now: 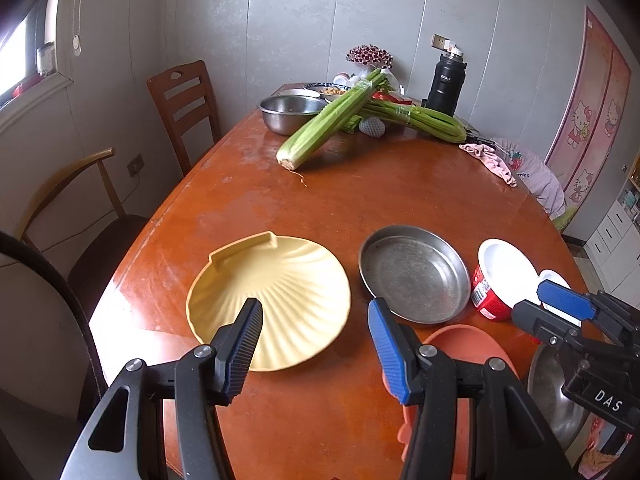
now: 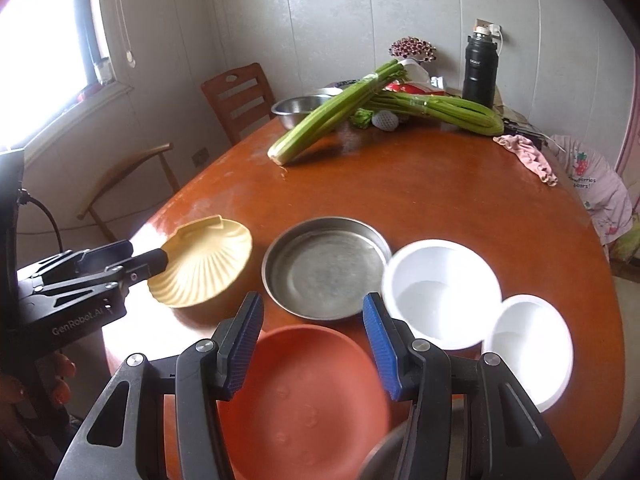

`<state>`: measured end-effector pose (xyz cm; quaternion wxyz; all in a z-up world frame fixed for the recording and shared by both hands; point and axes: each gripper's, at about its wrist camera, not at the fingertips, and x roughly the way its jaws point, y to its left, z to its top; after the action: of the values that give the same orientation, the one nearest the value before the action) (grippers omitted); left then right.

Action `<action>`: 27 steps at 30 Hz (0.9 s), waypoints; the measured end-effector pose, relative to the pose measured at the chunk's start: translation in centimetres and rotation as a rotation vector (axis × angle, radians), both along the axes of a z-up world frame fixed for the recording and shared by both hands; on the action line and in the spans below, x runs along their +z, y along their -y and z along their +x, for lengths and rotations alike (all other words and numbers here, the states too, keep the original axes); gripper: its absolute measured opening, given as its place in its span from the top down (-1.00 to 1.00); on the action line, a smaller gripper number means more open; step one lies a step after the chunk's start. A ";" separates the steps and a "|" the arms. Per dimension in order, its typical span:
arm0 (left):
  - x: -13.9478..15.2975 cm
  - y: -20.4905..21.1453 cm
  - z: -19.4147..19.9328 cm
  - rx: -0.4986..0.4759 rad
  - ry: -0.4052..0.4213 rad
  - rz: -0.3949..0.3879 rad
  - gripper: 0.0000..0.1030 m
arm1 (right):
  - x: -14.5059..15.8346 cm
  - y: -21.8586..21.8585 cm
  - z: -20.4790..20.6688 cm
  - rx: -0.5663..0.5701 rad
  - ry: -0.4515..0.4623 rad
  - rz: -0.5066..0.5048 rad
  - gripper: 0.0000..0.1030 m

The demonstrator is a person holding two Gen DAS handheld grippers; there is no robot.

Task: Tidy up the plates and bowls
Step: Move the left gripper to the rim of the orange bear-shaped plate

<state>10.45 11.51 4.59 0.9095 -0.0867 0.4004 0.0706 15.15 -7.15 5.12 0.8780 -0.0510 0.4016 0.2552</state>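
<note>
Nearest, the left gripper (image 1: 316,320) gapes empty over the table's (image 1: 380,184) near edge, beside the yellow shell plate (image 1: 280,280) and steel pan (image 1: 416,274); the right gripper (image 2: 312,320) (also empty-jawed) hovers above the orange plate (image 2: 304,396).

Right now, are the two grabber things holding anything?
Left gripper: open, holding nothing, above the yellow shell plate.
Right gripper: open, holding nothing, above the orange plate.

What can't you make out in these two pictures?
- Orange plate: near part blurred and behind the right gripper; largely behind the left gripper in its view.
- Steel bowl, left view: mostly behind the other gripper.
- Far dishes: contents too small, behind celery.
</note>
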 end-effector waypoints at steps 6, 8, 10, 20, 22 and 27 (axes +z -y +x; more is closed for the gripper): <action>-0.4 1.4 0.0 -0.010 -0.011 -0.010 -0.06 | -0.5 1.4 0.1 0.025 -0.015 -0.026 -0.04; -0.7 2.0 0.0 -0.023 -0.018 -0.016 -0.06 | -0.7 1.6 0.2 0.035 -0.022 -0.039 -0.04; -1.2 2.5 -0.2 -0.028 -0.031 -0.015 -0.06 | -1.0 1.7 0.1 0.049 -0.034 -0.047 -0.04; -3.9 4.2 -0.3 -0.057 -0.127 -0.034 -0.06 | -3.4 1.3 0.3 0.105 -0.094 -0.107 -0.04; -4.7 4.9 -0.3 -0.084 -0.149 -0.038 -0.06 | -4.0 1.2 0.4 0.112 -0.111 -0.113 -0.04; -6.4 6.0 0.0 -0.106 -0.206 -0.042 -0.06 | -5.1 1.1 0.8 0.115 -0.134 -0.136 -0.04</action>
<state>10.41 5.52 -1.80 0.8639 -0.0769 0.4973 0.0227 15.99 -8.24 -0.03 0.8277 -0.1163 0.4721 0.2801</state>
